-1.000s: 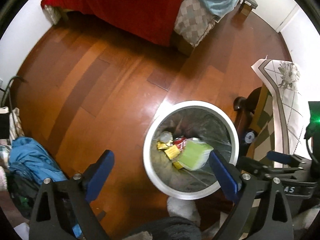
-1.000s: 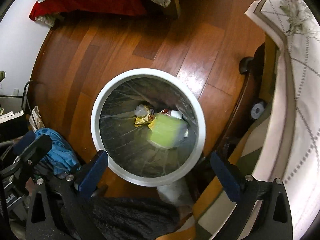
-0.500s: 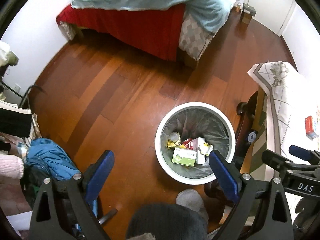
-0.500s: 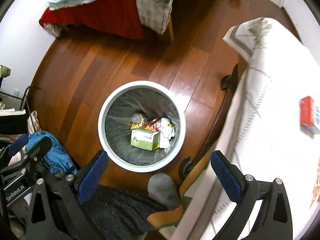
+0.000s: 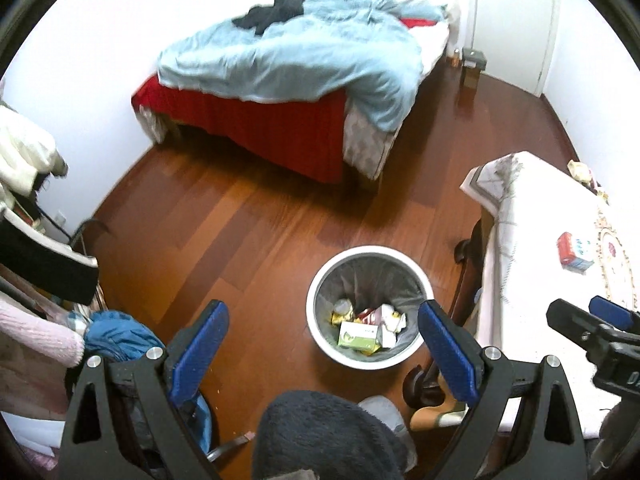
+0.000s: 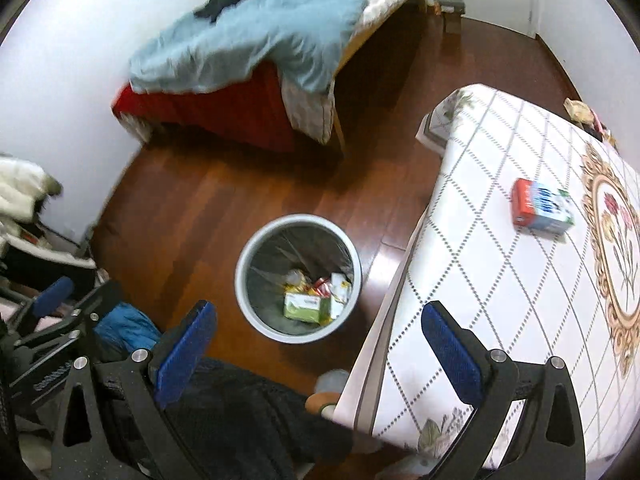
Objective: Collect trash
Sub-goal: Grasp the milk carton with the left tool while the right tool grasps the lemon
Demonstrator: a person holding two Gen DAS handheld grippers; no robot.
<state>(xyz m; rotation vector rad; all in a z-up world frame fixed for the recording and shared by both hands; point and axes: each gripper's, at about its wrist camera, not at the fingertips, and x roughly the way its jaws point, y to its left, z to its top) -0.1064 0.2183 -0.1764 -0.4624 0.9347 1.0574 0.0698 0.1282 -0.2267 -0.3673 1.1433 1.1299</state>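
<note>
A white round trash bin [image 5: 370, 306] [image 6: 298, 278] with a grey liner stands on the wooden floor beside the table. Inside lie a green box [image 5: 357, 335] [image 6: 303, 307], a red can and yellow and white wrappers. A red, white and blue carton [image 5: 573, 251] [image 6: 542, 207] lies on the tablecloth. My left gripper [image 5: 323, 346] hangs open high above the floor, empty. My right gripper [image 6: 316, 348] is open and empty too, held above the table's edge. The right gripper's blue tip [image 5: 612, 311] shows at the left wrist view's right side.
A table with a white patterned cloth [image 6: 520, 280] fills the right. A bed with a light blue blanket [image 5: 288, 56] stands at the back. Clothes and a blue jacket [image 5: 116, 334] pile up at left. A person's dark-clad knee [image 5: 320, 436] and slipper are below.
Both grippers have risen well away from the bin, so it looks much smaller. The green box has come to rest in the bin. The bed and the table's carton have come into view.
</note>
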